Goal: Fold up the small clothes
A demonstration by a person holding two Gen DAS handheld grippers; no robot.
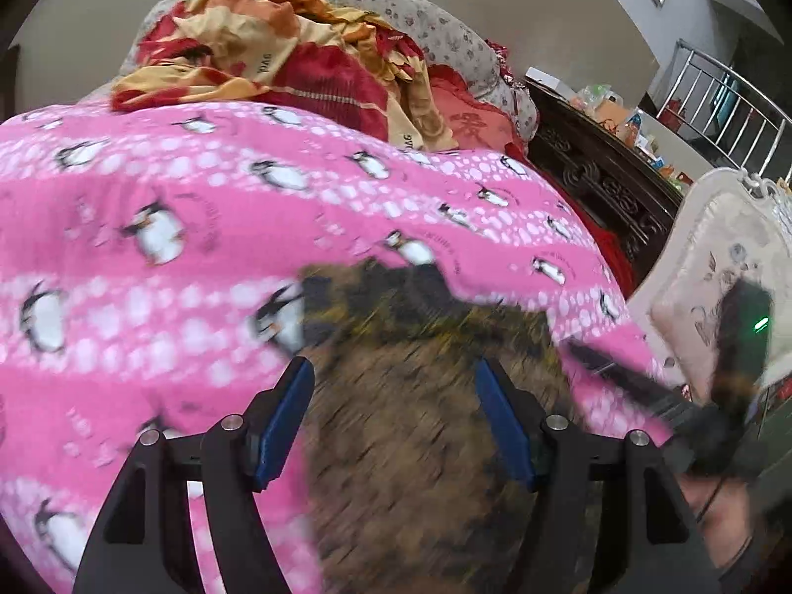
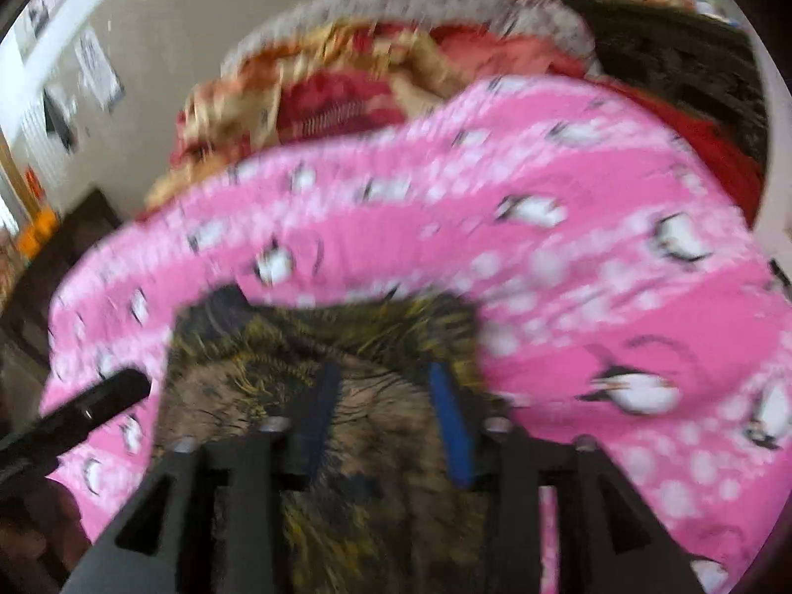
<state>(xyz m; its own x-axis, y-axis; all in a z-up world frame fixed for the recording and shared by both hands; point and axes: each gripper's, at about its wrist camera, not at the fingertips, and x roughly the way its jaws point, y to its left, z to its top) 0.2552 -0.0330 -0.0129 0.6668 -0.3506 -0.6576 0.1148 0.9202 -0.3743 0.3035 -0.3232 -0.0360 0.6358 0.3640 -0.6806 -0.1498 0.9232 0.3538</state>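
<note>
Folding the brown-and-yellow mottled fuzzy garment (image 1: 425, 420) on the pink penguin-print blanket (image 1: 173, 208).
Left gripper (image 1: 396, 425) and right gripper (image 2: 386, 420) hover open, empty, lower centre; best regrip matching corners evenly.

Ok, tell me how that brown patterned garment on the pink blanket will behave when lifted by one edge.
The brown patterned garment is probably floppy: it lies flat, following the pink penguin blanket. It likely sags and unfolds if lifted by one edge. It looks thin, so probably light; fabric on fleece may drag rather than slide.
</note>
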